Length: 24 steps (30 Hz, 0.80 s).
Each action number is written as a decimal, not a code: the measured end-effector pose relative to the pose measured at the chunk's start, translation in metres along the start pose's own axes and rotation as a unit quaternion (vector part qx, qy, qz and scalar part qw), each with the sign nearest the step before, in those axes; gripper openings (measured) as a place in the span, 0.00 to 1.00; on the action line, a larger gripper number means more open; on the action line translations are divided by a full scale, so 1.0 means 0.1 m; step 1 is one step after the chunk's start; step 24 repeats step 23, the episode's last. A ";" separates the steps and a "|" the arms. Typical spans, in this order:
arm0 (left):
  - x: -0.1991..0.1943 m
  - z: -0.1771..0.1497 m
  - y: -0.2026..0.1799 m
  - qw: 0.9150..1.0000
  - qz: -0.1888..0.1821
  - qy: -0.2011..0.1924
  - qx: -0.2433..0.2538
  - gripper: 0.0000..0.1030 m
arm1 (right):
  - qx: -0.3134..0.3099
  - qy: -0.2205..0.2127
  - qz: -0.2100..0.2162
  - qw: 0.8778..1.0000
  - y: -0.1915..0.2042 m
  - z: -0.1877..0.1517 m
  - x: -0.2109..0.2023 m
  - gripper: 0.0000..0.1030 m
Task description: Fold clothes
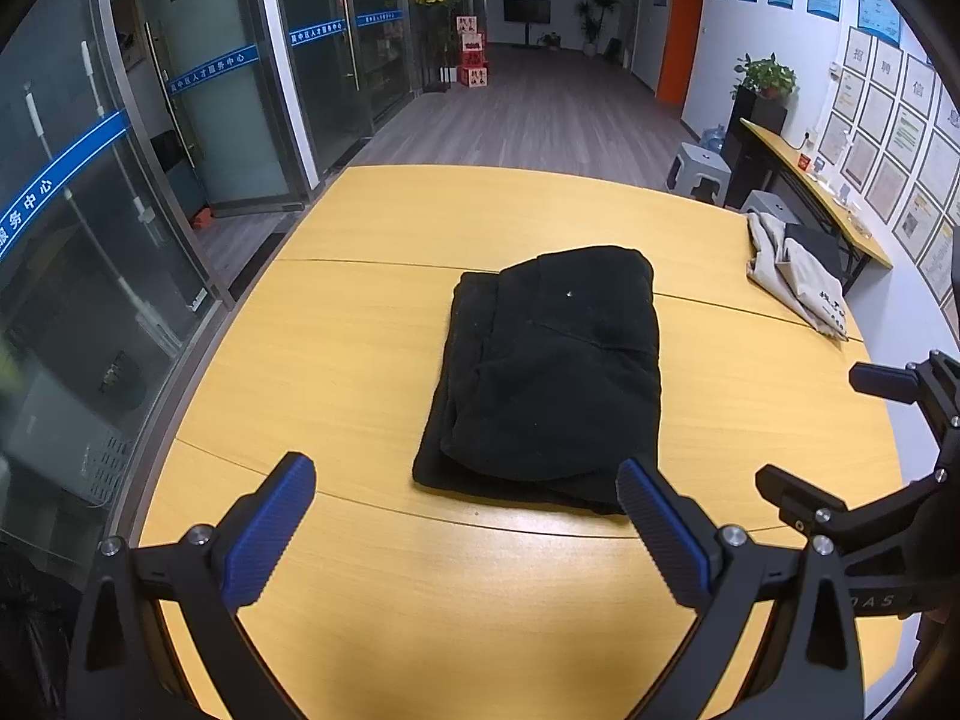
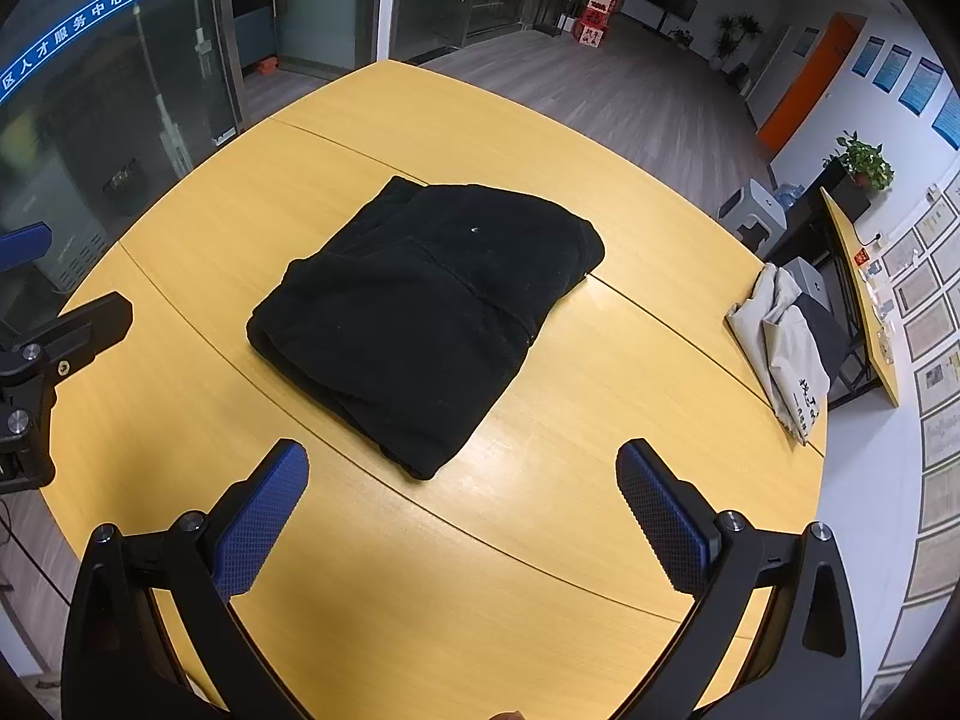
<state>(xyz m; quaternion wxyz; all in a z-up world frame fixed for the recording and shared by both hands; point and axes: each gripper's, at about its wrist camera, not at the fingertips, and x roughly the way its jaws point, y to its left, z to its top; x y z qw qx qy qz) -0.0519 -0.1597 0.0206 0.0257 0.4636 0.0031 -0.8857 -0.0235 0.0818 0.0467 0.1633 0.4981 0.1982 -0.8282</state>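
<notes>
A black garment point(image 1: 549, 372) lies folded into a thick rectangular bundle near the middle of the desk point(image 1: 360, 324). In the left wrist view its long axis runs from the near edge away toward the far side of the desk, leaning slightly right; in the right wrist view the same bundle point(image 2: 426, 312) runs diagonally, near-left to far-right. A small white speck sits on its upper layer.

The desk is a large rounded surface of pale wood, crossed by thin seam lines. At its far right edge lies a second pile of beige and dark cloth point(image 2: 786, 336), well apart from the black bundle. Around the desk are a grey wood-look floor, glass partitions with blue bands on the left, and a white wall hung with framed papers on the right.

The left hand-held gripper point(image 1: 465, 525) hovers at the near end of the garment, jaws spread wide, gripping nothing. The right hand-held gripper point(image 2: 462, 510) is likewise wide apart and empty, above bare desk just short of the bundle's near corner.
</notes>
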 end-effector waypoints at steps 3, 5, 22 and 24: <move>0.01 -0.01 0.00 1.000 0.000 0.002 -0.001 1.00 | 0.002 0.002 0.002 1.000 0.00 0.00 0.01 1.00; 0.02 -0.01 0.00 1.000 0.000 0.003 -0.001 1.00 | 0.003 0.003 0.001 1.000 0.00 0.00 0.02 1.00; 0.06 -0.05 0.00 1.000 -0.003 0.009 -0.015 1.00 | 0.001 0.009 0.002 1.000 0.01 -0.01 0.07 1.00; 0.06 -0.05 0.00 1.000 0.002 0.009 -0.013 1.00 | 0.001 0.009 0.002 1.000 0.01 -0.01 0.08 1.00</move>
